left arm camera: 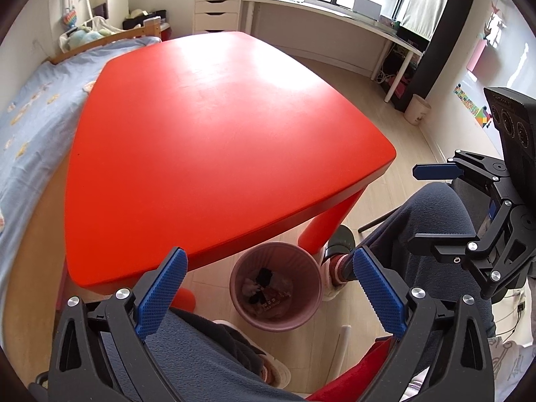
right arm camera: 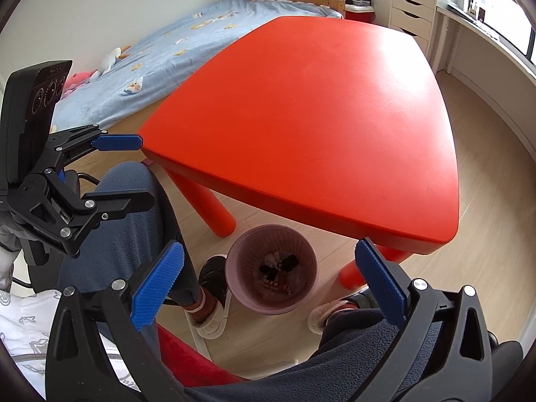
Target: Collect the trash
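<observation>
A pink ribbed trash bin [left arm camera: 303, 269] [right arm camera: 301, 254] stands on the floor under the near edge of the red table [left arm camera: 217, 127] [right arm camera: 318, 117]. It holds dark and pale scraps and a brown wrapper [left arm camera: 273, 301] [right arm camera: 274, 283]. My left gripper [left arm camera: 268, 259] is open and empty above the bin. It also shows at the left of the right wrist view [right arm camera: 142, 171]. My right gripper [right arm camera: 269, 251] is open and empty above the bin. It also shows at the right of the left wrist view [left arm camera: 413, 207].
The person's legs in dark trousers [left arm camera: 425, 221] [right arm camera: 127, 207] and slippered feet [right arm camera: 207, 311] flank the bin. A blue-covered bed [left arm camera: 30, 127] [right arm camera: 160, 57] lies beside the table. A white desk [left arm camera: 335, 20], drawers [left arm camera: 217, 6] and a second pale bin [left arm camera: 417, 109] stand beyond. A red seat [right arm camera: 187, 358] is below.
</observation>
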The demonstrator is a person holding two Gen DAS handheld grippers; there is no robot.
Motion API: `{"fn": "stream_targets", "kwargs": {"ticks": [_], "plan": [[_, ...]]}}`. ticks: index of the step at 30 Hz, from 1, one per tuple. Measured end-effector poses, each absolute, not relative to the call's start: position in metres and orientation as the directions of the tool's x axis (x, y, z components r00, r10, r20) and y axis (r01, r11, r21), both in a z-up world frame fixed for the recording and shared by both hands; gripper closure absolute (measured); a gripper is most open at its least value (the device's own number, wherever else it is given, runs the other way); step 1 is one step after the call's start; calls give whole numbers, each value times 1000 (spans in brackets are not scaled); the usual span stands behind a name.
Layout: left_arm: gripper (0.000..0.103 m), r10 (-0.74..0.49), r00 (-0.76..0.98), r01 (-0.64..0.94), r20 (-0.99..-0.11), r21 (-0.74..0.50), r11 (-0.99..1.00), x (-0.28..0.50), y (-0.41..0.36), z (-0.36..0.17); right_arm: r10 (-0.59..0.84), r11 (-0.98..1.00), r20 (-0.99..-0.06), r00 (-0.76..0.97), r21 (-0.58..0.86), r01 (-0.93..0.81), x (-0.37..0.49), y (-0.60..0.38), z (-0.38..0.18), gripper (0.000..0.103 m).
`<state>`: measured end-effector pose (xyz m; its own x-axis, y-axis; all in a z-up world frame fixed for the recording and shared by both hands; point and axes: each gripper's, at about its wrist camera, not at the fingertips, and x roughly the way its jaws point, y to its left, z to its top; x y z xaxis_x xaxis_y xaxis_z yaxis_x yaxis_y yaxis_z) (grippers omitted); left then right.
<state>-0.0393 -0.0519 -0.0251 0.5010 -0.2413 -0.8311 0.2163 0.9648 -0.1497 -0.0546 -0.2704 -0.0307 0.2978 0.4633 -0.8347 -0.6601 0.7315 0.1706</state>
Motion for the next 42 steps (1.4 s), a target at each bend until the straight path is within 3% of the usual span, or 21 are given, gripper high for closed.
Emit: {"fn": "stream_targets", "kwargs": {"ticks": [16,32,42], "plan": [[8,-227,550,186,-804,-147,972,-24,-36,-5,504,761,-782,366,202,-616,-26,-276,-6,3],[6,-123,656,67,-744,-104,992,20,-2,33,547,763,-701,458,193,-617,24,-260,45,3],[6,-173,632,68,-755,-168,983,32,6,33,547,763,-703,455,193,-617,28,-257,43,3]]}}
